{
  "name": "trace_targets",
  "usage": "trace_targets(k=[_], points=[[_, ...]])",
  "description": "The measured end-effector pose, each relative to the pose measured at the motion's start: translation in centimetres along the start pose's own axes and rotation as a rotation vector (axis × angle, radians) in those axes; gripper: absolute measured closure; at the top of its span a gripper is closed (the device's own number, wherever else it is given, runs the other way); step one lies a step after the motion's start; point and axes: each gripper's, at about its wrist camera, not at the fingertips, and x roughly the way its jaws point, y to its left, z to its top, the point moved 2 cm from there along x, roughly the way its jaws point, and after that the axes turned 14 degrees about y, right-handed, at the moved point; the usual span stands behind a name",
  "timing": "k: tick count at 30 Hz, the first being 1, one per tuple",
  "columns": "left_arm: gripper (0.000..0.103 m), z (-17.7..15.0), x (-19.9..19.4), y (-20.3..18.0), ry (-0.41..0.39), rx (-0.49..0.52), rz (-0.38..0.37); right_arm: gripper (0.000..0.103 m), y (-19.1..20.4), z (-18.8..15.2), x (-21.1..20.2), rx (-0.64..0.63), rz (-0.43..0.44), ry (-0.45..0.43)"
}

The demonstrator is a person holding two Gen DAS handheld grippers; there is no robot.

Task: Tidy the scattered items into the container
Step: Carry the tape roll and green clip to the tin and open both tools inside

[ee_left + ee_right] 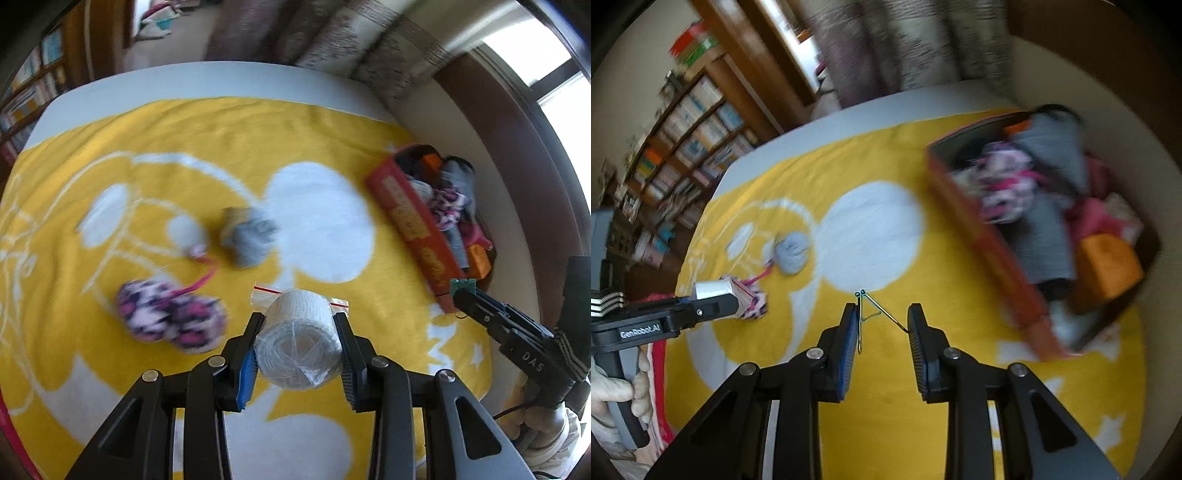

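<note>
My left gripper (300,320) is shut on a white roll in a clear zip bag (299,343), held above the yellow blanket (229,147); the roll also shows in the right wrist view (714,290). My right gripper (883,314) holds a thin metal hairpin (871,314) spread between its pads. The red box (406,218) at the right holds socks and clothes; it also shows in the right wrist view (990,243). A grey sock bundle (247,234) and a pink patterned sock (170,314) lie loose on the blanket.
The blanket covers a bed with a white sheet edge (184,79). A bookshelf (676,147) stands at the left. Curtains (332,37) and a wooden frame (517,155) lie behind and right of the box.
</note>
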Motion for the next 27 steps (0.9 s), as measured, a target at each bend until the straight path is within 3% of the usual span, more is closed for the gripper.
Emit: trace_targets(k=[7, 14, 25, 27], points=[[0.064, 3.1, 1.5, -7.0, 0.011, 0.094, -0.027, 0.073, -6.3, 0.2, -3.2, 0.094, -0.033, -0.044], [0.064, 5.9, 3.6, -13.5, 0.024, 0.174, -0.043, 0.073, -9.5, 0.7, -3.5, 0.098, -0.07, -0.046], [0.064, 8.2, 5.1, -18.0, 0.035, 0.217, -0.028, 0.072, -11.3, 1.8, -2.3, 0.076, -0.065, -0.02], [0.064, 8.5, 5.3, -18.3, 0.039, 0.218, -0.027, 0.064, -11.8, 1.8, -2.2, 0.085, -0.055, -0.008]])
